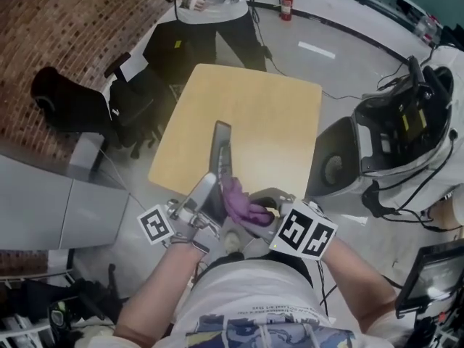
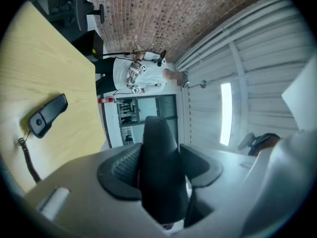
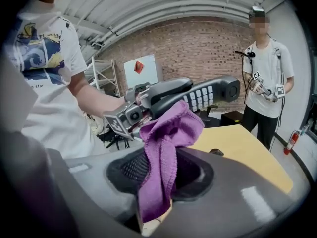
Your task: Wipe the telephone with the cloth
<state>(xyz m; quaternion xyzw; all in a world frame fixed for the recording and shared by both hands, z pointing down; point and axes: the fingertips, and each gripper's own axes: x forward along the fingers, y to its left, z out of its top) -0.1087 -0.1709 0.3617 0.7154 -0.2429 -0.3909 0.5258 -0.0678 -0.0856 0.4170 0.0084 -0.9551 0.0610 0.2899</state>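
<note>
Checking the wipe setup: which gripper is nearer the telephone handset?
Left. The left gripper is clamped on the handset's near end. The right gripper holds the purple cloth just beside that same end.

the table (image 1: 261, 114) top lies mostly bare beyond the raised handset (image 1: 220, 154); a person (image 1: 217, 6) stands at its far edge, black chairs (image 1: 64, 96) crowd its left, a white machine (image 1: 395, 133) its right.

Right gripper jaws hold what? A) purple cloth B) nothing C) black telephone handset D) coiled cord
A: the purple fabric cloth is pinched in the jaws of the right gripper, while the black keypad telephone handset sits in the left gripper.
</note>
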